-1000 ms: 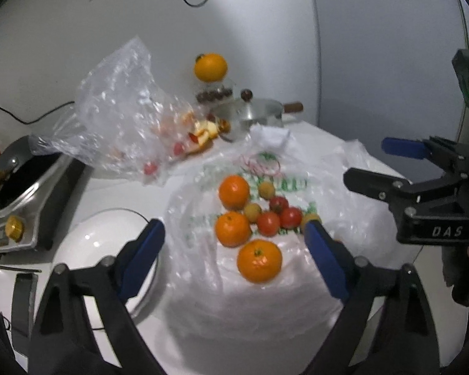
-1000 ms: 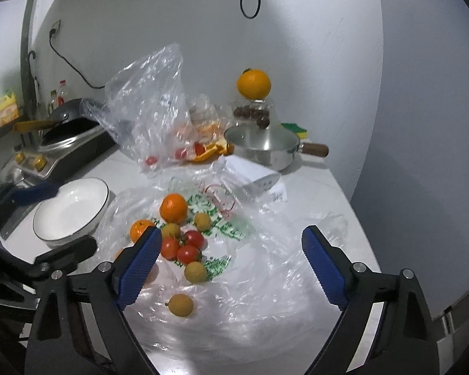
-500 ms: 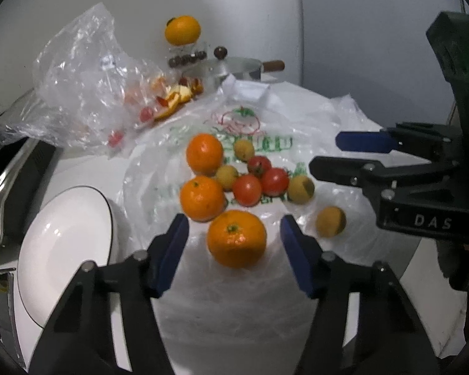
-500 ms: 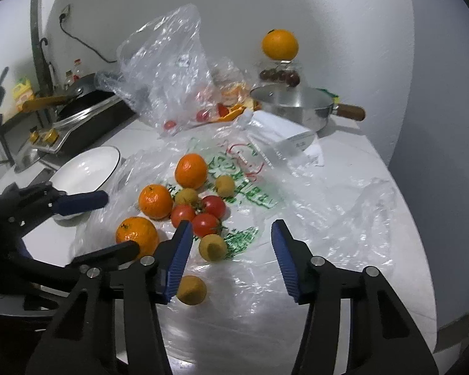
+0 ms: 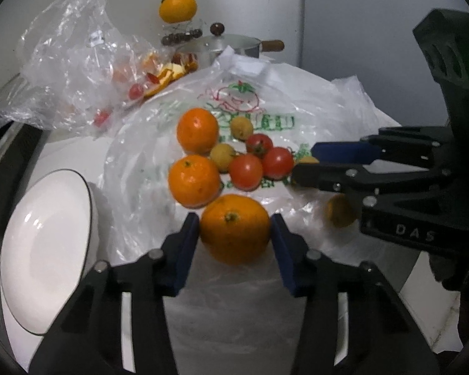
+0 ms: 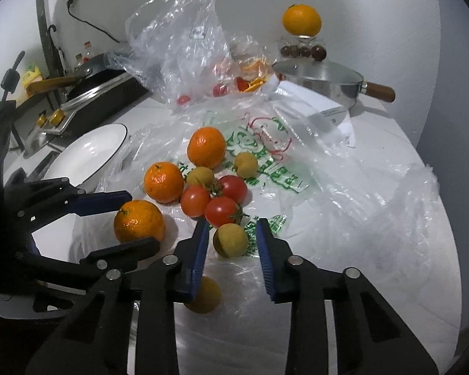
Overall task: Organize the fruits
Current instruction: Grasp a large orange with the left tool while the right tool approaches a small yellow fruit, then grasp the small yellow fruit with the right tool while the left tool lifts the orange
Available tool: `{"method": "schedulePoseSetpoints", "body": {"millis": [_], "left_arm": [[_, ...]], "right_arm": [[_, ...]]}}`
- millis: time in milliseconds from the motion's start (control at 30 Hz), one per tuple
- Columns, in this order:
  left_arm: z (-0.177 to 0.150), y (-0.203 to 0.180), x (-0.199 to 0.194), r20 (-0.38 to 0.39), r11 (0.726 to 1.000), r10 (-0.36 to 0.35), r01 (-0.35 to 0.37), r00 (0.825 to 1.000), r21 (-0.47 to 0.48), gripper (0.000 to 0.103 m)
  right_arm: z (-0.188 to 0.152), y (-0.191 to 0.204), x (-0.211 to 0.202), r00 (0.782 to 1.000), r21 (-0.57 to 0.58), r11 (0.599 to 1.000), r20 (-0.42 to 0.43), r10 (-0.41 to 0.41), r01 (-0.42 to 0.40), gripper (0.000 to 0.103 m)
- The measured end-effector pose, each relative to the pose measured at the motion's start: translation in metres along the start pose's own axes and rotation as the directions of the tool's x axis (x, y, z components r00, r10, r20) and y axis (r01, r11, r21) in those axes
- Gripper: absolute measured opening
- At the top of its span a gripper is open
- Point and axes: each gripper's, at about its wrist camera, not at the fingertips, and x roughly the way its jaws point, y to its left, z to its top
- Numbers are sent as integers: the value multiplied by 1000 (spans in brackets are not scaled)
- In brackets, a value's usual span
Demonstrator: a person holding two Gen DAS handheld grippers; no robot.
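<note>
Fruit lies on a flattened plastic bag (image 5: 297, 100): three oranges, three red tomatoes (image 5: 245, 171) and several small yellow-brown fruits. My left gripper (image 5: 234, 234) has its pads against both sides of the nearest orange (image 5: 234, 228), which also shows in the right wrist view (image 6: 139, 220). My right gripper (image 6: 231, 240) straddles a small yellow-brown fruit (image 6: 229, 240) with small gaps on both sides. Another small fruit (image 6: 204, 295) lies under its left finger.
A white bowl (image 5: 43, 243) stands left of the bag, also in the right wrist view (image 6: 87, 153). A clear bag of fruit scraps (image 5: 87, 62), a lidded pan (image 6: 322, 78), an orange on a jar (image 6: 301, 20) and a cooktop (image 6: 87, 97) stand at the back.
Both grippers moved forward and down over the fruit and narrowed. The left closed onto the nearest orange; the right came around a small yellow-brown fruit.
</note>
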Motion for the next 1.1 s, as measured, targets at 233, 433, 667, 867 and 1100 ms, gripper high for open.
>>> {"method": "schedulePoseSetpoints", "body": {"millis": [233,433,667,867,1100], "left_arm": [[0,3,-1,6,1000,-15,15,1000,-10,47],[2,2,-12,41,999,-29,30,999,-15,47],[5,5,-28,86,999,-35,37,996,-24,47],[7,13,-41,123,999,-24,29,992,-35,47],[4,32,-58,159,998,3,8,987,-69,47]], "right_arm": [[-2,2,7,1000,2,1000,-23,2,-2,27],[0,4,4,1000,-18,1000,-14,-13,13,27],[6,11,-8,999,-27,999,14,-29,30,27],[12,20,-17,999,-44,998,36,-34,36,27],[22,33,-23,998,-64,997,61,-33,37,27]]}}
